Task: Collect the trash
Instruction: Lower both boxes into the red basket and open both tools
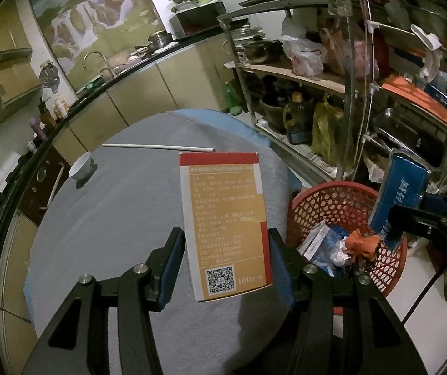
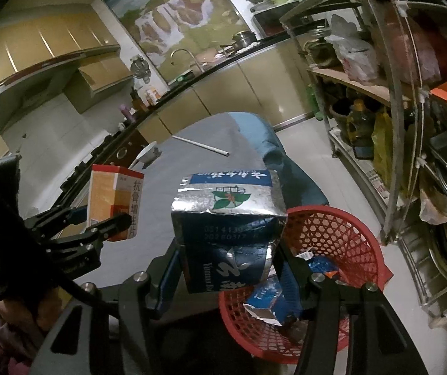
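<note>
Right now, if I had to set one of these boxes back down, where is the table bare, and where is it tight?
The grey table is bare between the white cup, the white stick and the grippers. It is tight at the red basket off the table's right edge, already holding crumpled trash, with the blue carton over it.

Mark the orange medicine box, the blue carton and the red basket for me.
orange medicine box (image 1: 226,218): left wrist view, printed back face.
blue carton (image 2: 226,222): right wrist view, front face near the top fold.
red basket (image 1: 326,206): left wrist view, far mesh wall.
</note>
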A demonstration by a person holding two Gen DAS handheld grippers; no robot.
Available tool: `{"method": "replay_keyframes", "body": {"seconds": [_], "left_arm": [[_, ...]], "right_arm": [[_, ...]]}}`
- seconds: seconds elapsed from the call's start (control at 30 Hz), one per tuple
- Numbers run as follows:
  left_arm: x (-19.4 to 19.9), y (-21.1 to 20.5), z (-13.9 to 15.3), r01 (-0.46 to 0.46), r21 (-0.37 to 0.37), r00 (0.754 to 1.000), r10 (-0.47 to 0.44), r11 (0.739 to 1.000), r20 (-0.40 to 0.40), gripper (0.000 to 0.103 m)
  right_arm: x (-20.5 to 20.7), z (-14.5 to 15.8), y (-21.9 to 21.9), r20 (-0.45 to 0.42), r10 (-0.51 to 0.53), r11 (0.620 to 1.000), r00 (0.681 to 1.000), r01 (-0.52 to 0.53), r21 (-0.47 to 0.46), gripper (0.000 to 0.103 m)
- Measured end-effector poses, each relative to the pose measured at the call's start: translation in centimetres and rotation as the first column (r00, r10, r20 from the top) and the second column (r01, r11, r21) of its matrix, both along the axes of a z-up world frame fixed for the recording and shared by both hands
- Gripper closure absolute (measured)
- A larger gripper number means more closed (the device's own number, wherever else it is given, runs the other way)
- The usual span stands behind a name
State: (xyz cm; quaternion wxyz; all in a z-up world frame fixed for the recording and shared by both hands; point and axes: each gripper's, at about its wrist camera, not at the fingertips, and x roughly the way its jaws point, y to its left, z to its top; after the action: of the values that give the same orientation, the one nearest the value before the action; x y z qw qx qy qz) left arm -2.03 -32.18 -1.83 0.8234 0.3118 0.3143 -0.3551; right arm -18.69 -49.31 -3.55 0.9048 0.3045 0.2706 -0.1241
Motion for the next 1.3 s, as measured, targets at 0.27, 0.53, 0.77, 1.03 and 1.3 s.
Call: {"method": "replay_keyframes", "body": {"seconds": [0.27, 0.53, 0.77, 1.03, 1.3], "left_arm": [[-0.3, -1.0, -0.6, 0.022, 0.016, 1.0, -0.022, 1.0, -0.017, 0.048], [-0.8, -2.2, -1.3, 0.042, 0.035, 0.999, -0.041, 0.999, -0.028, 0.048], [-1.2, -3.6, -2.0, 0.067, 0.051, 0.997, -0.065, 0.996, -0.051, 0.048], [-0.8, -4.5, -3.9, 0.105, 0.029, 0.978, -0.098, 0.994, -0.184, 0.048], [-0.5, -5.5, -6.1, 0.122, 0.014, 0.944, -0.111, 0.992, -0.309, 0.048]], "right_arm": [[-0.6, -0.7, -0.9, -0.008, -0.023, 1.0, 1.0, 0.024, 0.011, 0.044], [-1.5, -1.4, -2.2, -0.015, -0.051, 0.998, 0.999, 0.051, 0.03, 0.044], [-2.3, -2.0, -2.9, -0.031, -0.07, 0.996, 0.997, 0.072, 0.043, 0.044], [-3.6, -3.1, -4.4, -0.06, -0.108, 0.992, 0.992, 0.111, 0.053, 0.044], [-4.3, -5.0, -5.7, -0.109, -0.13, 0.987, 0.985, 0.14, 0.081, 0.044]]}}
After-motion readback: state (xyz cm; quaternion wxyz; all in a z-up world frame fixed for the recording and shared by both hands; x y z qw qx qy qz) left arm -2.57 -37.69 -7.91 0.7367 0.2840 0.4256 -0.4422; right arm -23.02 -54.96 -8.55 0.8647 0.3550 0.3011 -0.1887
